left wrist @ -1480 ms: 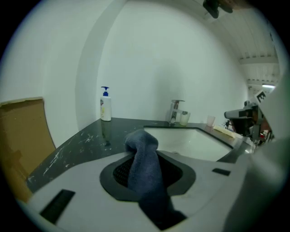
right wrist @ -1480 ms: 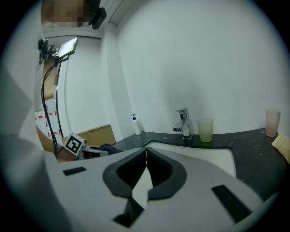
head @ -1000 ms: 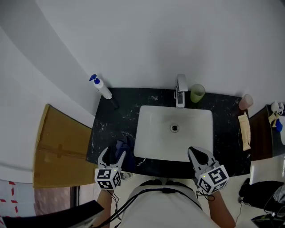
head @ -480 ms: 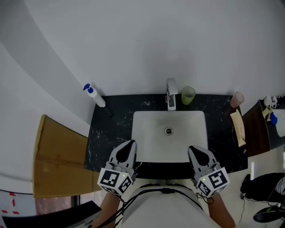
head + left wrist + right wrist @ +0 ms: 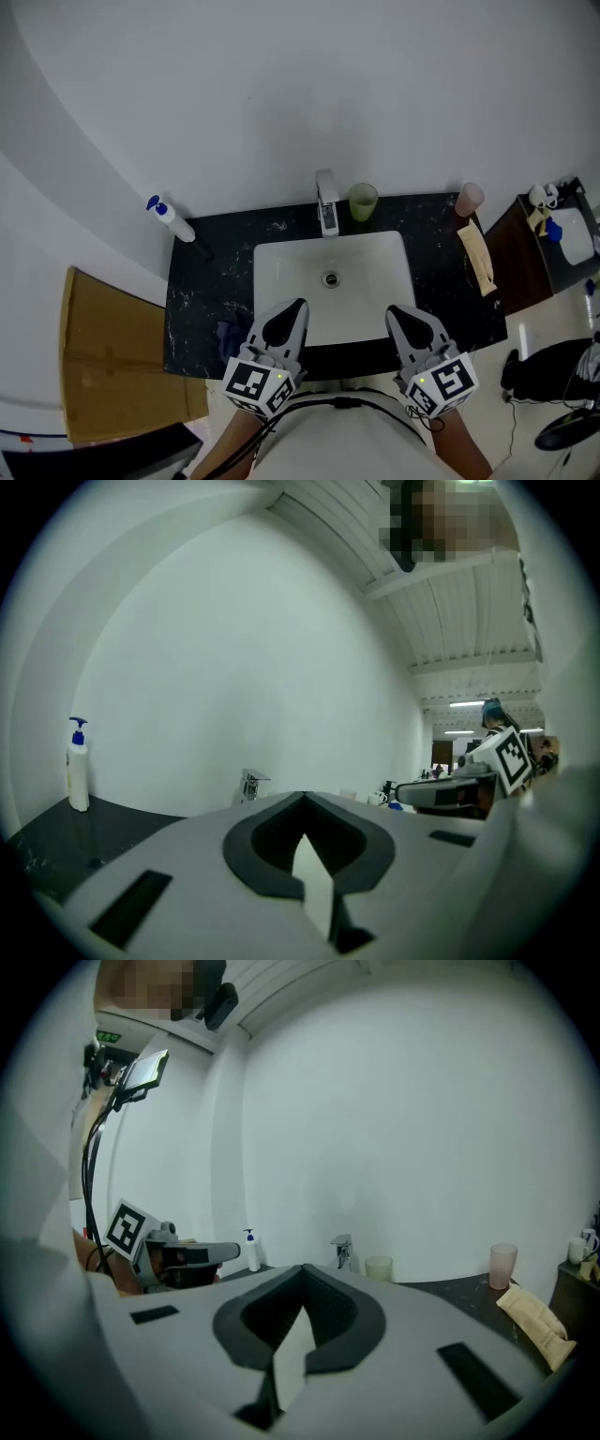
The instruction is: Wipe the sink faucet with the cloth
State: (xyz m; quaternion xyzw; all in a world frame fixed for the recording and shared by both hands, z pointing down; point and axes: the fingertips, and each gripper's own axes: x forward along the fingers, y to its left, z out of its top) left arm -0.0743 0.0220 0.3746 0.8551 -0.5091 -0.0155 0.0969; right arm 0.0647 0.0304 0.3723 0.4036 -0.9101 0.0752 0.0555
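The chrome faucet [image 5: 326, 202] stands at the back of the white sink [image 5: 272, 267], and shows small in the left gripper view [image 5: 251, 785] and the right gripper view [image 5: 342, 1249]. A dark blue cloth [image 5: 230, 335] lies crumpled on the black counter, left of the sink. My left gripper [image 5: 292, 309] hovers level over the sink's front left corner, to the right of the cloth. It is shut [image 5: 305, 799] with nothing in it. My right gripper [image 5: 398, 313] is over the front right of the sink, also shut [image 5: 302, 1269] and empty.
A white soap bottle with a blue pump [image 5: 169, 219] stands at the counter's back left. A green cup [image 5: 363, 201] is beside the faucet, with a pink cup [image 5: 468, 198] and a beige pouch [image 5: 480, 255] at the right. A brown board [image 5: 112, 361] lies left of the counter.
The left gripper stood open over the blue cloth, then shut and moved up and right without it. The cloth stays on the counter. The right gripper rose slightly.
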